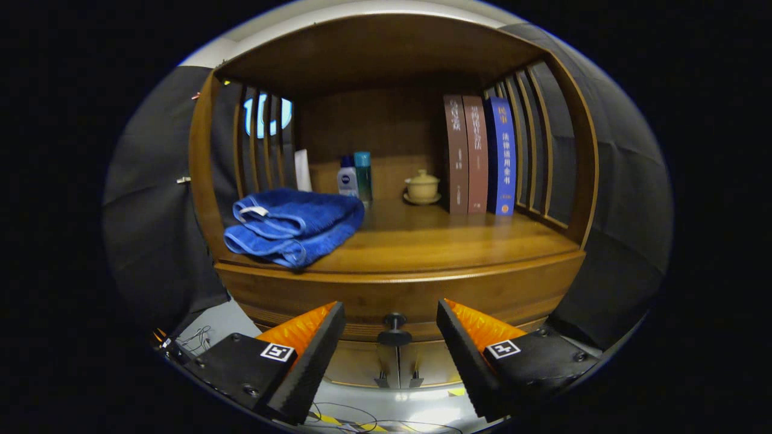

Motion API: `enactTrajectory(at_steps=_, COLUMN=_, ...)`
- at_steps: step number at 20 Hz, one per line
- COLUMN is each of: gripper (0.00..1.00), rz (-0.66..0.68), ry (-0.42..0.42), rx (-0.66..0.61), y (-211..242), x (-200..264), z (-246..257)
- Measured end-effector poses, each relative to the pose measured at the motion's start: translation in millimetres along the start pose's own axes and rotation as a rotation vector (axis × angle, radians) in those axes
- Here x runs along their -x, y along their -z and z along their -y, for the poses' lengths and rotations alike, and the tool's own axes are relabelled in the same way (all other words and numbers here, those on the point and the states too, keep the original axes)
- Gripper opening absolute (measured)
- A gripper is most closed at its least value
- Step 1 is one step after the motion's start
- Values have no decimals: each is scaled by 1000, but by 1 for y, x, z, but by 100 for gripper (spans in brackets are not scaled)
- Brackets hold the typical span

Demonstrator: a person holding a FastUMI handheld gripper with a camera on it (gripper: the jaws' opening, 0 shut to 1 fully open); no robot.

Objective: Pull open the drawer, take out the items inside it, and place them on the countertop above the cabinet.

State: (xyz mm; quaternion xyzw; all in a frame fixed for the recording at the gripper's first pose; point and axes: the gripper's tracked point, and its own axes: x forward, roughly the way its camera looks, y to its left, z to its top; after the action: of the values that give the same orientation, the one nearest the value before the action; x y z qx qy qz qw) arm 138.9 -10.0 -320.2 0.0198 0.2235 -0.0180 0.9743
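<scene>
The drawer (392, 295) is a curved wooden front set directly under the counter (434, 244), finished in the same warm brown wood as the cabinet (205, 175). A dark round knob (394, 319) on a short stem projects from the middle of the front. The drawer sits flush with the cabinet face, closed.

The knob lies just ahead of the jaws and between them, on their centre line. Below it, two cabinet doors meet at a vertical seam with small dark pulls (398, 380); their lower portions are cut off behind the fingers.

Beyond the jaws, on the counter, a folded blue towel (292, 223) rests to the left near the front edge. Farther back stand two small bottles (354, 176), touching or nearly so, and a pale lidded cup on a saucer (422, 187). Three upright books (479, 155) stand to the right against the slatted side. A white object (303, 170) behind the towel is partly hidden and cannot be identified. The contents of the drawer are concealed.

The gripper (392, 337) has its jaws spread wide, with the knob in the gap. Neither finger touches the knob or the drawer front, and nothing is held.
</scene>
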Motion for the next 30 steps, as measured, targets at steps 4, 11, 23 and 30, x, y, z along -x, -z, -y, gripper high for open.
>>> enactTrajectory(at_steps=4, gripper=100, rz=-55, ry=8, rx=-21, y=28, x=-28, z=0)
enactTrajectory(at_steps=11, gripper=49, rz=-121, ry=10, rx=9, y=54, x=-48, z=3)
enactTrajectory(at_steps=23, gripper=25, rz=-153, ry=16, rx=24, y=63, x=-20, z=2)
enactTrajectory(at_steps=30, gripper=24, rz=-197, ry=23, rx=3, y=86, x=48, z=1)
